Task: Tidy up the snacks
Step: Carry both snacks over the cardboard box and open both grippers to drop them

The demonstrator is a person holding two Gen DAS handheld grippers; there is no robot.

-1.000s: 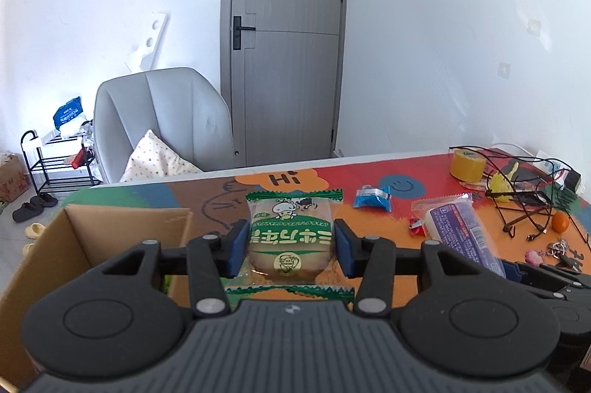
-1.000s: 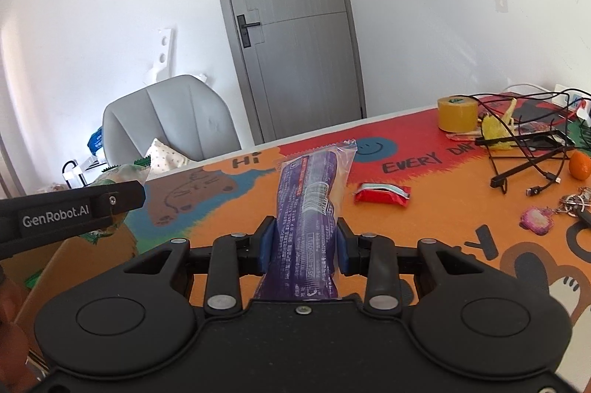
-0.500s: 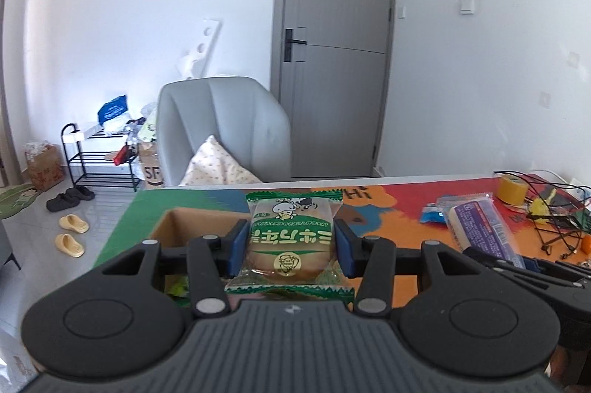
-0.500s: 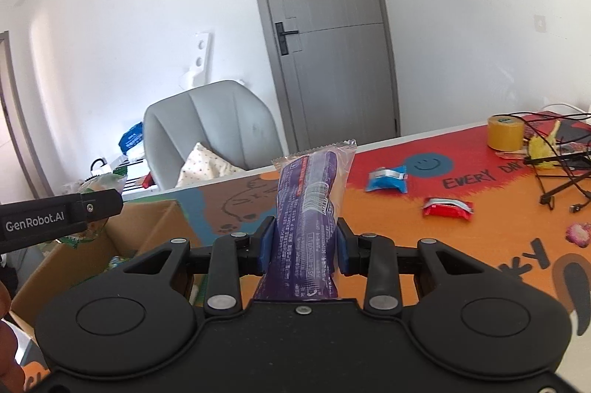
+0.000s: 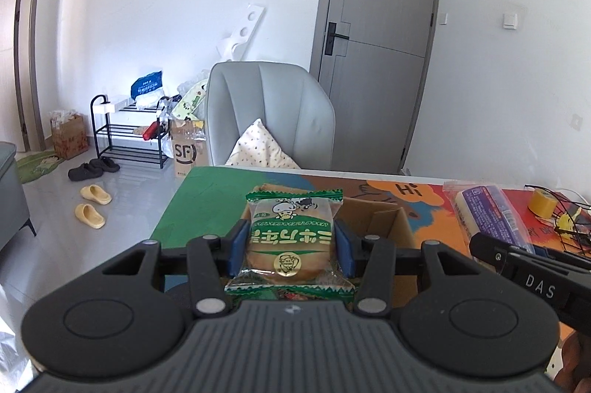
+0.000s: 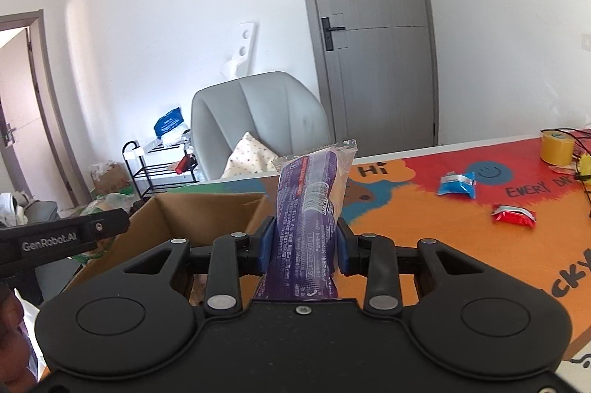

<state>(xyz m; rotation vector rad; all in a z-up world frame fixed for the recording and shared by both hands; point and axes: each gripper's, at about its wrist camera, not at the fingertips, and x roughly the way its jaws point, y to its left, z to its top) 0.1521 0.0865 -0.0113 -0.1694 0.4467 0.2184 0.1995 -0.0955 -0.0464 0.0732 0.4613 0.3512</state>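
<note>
Gripping a green-wrapped cake (image 5: 293, 241) between its blue pads, the left gripper (image 5: 293, 245) hangs over the near side of an open cardboard box (image 5: 384, 223), while the right gripper (image 6: 303, 243) is clamped on a long purple-wrapped snack (image 6: 310, 208) that sticks up and forward, with the same box (image 6: 207, 212) just ahead and to its left. Both snacks look to be on their way into the box, so the step in hand is the carry and drop. The next move probably calls for bringing each gripper squarely over the opening, tipping it down and parting the pads so the packet falls inside rather than onto the rim; the long packet may need laying flat to fit. Two small packets, one blue (image 6: 456, 184) and one red (image 6: 514, 215), lie apart on the worktop (image 6: 424, 208) and seem left to collect. That worktop carries a bright orange, red and green printed mat, with a roll of yellow tape (image 6: 556, 146) at its far right. Beyond stand a grey chair (image 5: 269, 112) holding a dotted cushion, a grey door (image 5: 376, 42) and a black shoe rack (image 5: 127, 134).
</note>
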